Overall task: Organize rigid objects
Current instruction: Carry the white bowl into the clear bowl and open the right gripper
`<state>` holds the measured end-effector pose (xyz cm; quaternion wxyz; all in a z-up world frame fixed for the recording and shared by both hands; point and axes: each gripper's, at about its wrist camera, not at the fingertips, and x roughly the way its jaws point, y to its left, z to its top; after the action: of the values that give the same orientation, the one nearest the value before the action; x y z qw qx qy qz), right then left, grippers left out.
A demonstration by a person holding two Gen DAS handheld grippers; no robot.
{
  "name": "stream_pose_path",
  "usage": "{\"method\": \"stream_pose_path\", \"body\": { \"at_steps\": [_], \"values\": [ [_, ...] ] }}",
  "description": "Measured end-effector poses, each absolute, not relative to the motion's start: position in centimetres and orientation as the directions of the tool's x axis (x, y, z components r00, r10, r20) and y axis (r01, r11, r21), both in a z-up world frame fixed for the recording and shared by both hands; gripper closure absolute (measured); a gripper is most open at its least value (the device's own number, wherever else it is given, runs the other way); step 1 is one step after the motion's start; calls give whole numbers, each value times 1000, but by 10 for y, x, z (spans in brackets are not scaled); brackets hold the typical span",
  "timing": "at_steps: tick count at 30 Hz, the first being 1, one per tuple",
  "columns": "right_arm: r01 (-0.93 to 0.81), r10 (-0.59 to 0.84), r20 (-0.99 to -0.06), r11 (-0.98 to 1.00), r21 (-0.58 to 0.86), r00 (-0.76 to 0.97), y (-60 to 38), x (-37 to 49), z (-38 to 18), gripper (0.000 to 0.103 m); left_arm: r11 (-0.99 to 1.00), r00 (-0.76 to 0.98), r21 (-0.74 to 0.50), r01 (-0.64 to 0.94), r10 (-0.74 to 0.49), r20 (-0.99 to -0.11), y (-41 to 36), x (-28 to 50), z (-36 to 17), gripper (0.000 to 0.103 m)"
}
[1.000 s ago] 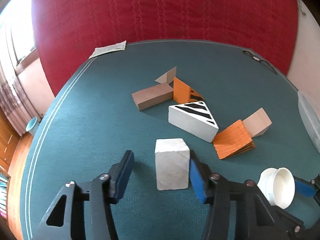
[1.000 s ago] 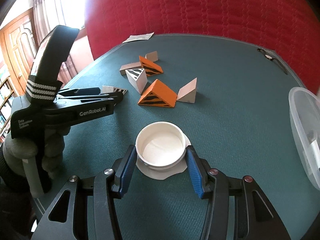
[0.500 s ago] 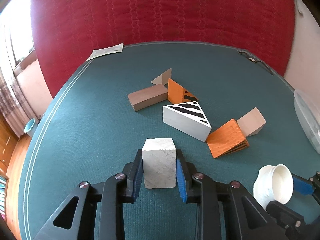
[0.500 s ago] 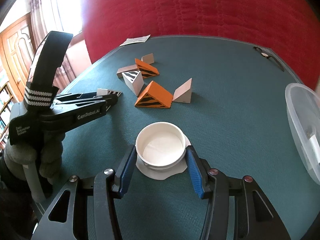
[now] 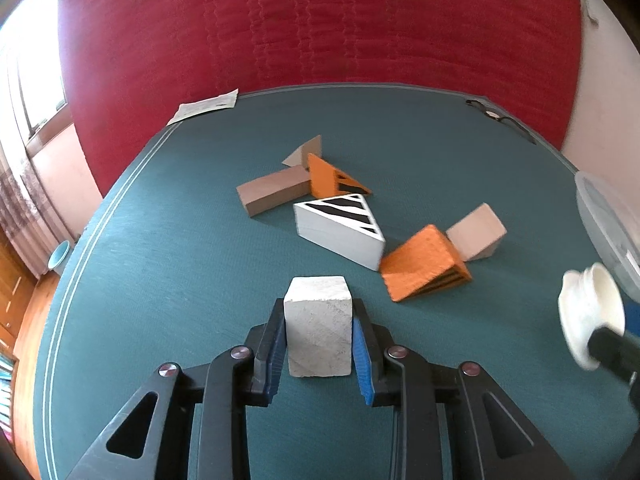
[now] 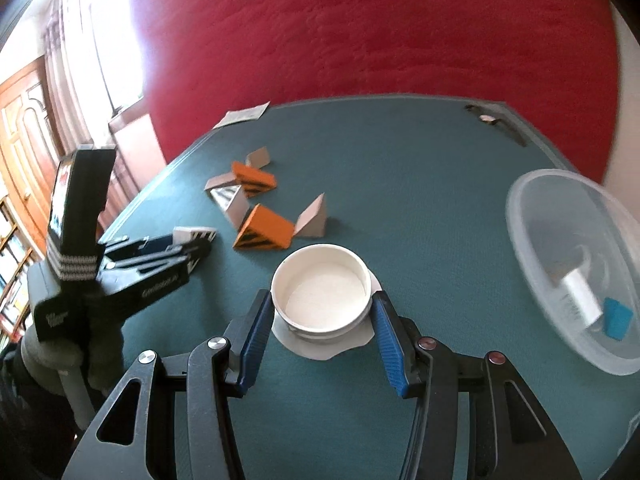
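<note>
My left gripper [image 5: 319, 330] is shut on a white block [image 5: 318, 322] and holds it over the green table [image 5: 160, 280]. It also shows in the right wrist view [image 6: 196, 240], at left. My right gripper [image 6: 320, 312] is shut on a white round cup [image 6: 322, 294] with a peeled lid flap under it; the cup shows blurred at the right edge of the left wrist view [image 5: 592, 316]. Loose blocks lie ahead: a striped white wedge [image 5: 340, 228], an orange wedge [image 5: 424, 268], a tan wedge [image 5: 478, 232], a brown bar [image 5: 272, 196], a second orange wedge [image 5: 330, 178].
A clear plastic tub [image 6: 576, 260] stands at the right with a white and a blue piece inside. A paper sheet [image 5: 204, 105] lies at the far left table edge, glasses [image 5: 500, 118] at the far right. A red wall hanging stands behind.
My left gripper closed on the white block and lifted it. My right gripper, holding the cup, rose and swung right toward the tub.
</note>
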<state>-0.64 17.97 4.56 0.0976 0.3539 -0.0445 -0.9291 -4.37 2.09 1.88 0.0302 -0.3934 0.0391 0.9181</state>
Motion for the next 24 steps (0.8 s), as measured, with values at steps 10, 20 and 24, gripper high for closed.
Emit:
{"method": "stream_pose_path", "body": {
  "at_steps": [10,20,24],
  "values": [
    [18,-106,-616,-989,148,-781,237,5,63,52,-988,-689,47,-147,68,-721,47,-29,22,72],
    [-183,74,-581,-974,132,-811,304,10,76,52,-985,-698,45,-169,88,-711,62,-22,28,72],
    [-264,156,-564,-958,114,-811,327,11,78,51,-985,-700,35,-172,97,-707,64,-21,31,72]
  ]
}}
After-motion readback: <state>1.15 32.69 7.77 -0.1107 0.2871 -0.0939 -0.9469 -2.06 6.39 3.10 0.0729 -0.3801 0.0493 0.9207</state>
